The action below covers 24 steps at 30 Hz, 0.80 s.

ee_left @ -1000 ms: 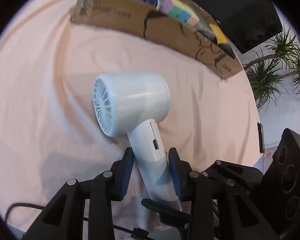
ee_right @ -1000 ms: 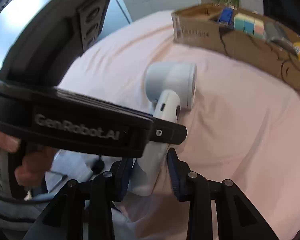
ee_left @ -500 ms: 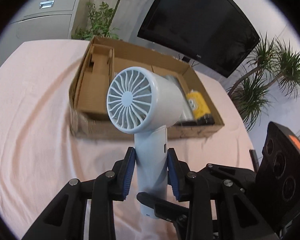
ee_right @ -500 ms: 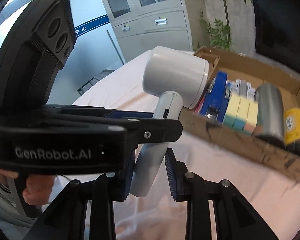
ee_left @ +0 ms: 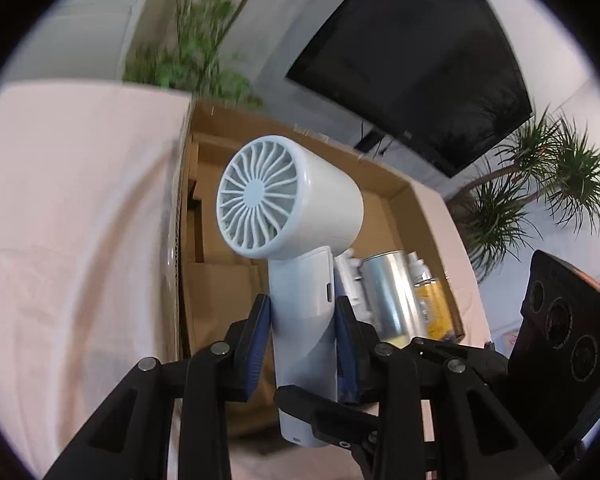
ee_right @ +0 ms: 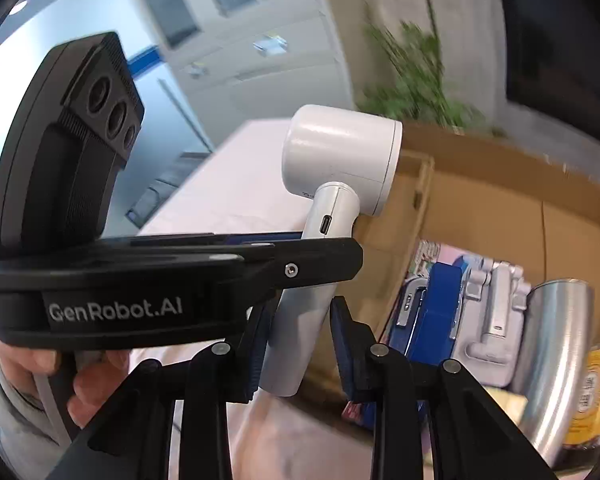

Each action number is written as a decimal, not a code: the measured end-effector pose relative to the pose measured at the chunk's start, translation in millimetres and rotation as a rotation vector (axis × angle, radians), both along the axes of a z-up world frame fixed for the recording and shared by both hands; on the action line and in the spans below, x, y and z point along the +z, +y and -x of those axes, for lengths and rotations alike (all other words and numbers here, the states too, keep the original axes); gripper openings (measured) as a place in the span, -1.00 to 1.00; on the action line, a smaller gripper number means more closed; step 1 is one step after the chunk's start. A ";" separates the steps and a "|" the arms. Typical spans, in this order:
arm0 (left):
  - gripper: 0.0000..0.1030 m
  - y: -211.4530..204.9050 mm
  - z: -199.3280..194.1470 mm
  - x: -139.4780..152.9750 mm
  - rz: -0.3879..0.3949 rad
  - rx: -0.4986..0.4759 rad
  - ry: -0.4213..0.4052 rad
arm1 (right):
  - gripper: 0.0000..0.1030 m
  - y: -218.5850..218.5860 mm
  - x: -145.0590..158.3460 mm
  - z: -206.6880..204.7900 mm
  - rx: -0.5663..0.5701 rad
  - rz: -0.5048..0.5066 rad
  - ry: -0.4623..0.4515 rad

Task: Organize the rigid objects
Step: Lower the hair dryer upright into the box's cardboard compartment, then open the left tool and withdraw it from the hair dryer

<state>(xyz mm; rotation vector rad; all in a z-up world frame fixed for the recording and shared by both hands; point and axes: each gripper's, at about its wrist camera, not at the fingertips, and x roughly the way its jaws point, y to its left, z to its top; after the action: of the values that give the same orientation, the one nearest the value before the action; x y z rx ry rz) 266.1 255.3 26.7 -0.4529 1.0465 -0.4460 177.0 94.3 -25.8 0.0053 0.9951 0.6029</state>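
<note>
A white handheld fan (ee_left: pixel 292 208) hangs upright in the air over the near left part of an open cardboard box (ee_left: pixel 432 216). My left gripper (ee_left: pixel 302 320) is shut on the upper part of its handle, blue pads pressed on both sides. My right gripper (ee_right: pixel 300 328) is shut on the handle's lower end, just under the left gripper's fingers (ee_right: pixel 328 248). In the right wrist view the fan (ee_right: pixel 340 156) stands in front of the box (ee_right: pixel 500 200). A hand (ee_right: pixel 88 376) holds the left gripper's grip.
In the box lie a silver tumbler (ee_right: pixel 556 344), a yellow bottle (ee_right: pixel 596 384), a blue box (ee_right: pixel 436 312) and a grey plastic item (ee_right: pixel 496 312). The box's left part (ee_left: pixel 220 280) shows bare cardboard. Pink tablecloth (ee_left: pixel 80 200) lies left; a black monitor (ee_left: pixel 412 60) and plants (ee_left: pixel 540 184) stand behind.
The fan lay on the tablecloth a second ago; both grippers have lifted it upright and carried it to the box, which now fills the space right behind it.
</note>
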 end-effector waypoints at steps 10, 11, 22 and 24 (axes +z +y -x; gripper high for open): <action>-0.36 1.5 -5.6 -33.1 -0.093 -0.008 0.080 | -0.13 4.9 -30.3 -29.7 -0.064 -0.007 0.141; -0.27 3.2 1.9 -24.5 -0.121 0.011 0.045 | 0.15 0.8 -24.3 -25.7 -0.071 -0.008 0.124; 0.77 -78.1 182.6 38.7 -0.548 0.326 -0.478 | 0.99 -118.6 4.8 114.2 -0.238 0.190 -0.356; 0.77 -104.7 195.3 30.1 -0.540 0.326 -0.458 | 0.99 -142.0 -8.4 123.7 -0.287 0.188 -0.315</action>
<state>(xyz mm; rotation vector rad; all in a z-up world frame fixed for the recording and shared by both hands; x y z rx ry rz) 70.7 150.5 56.9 -0.0250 0.5942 0.0373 53.3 -47.7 -34.2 -0.1083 0.7236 0.2357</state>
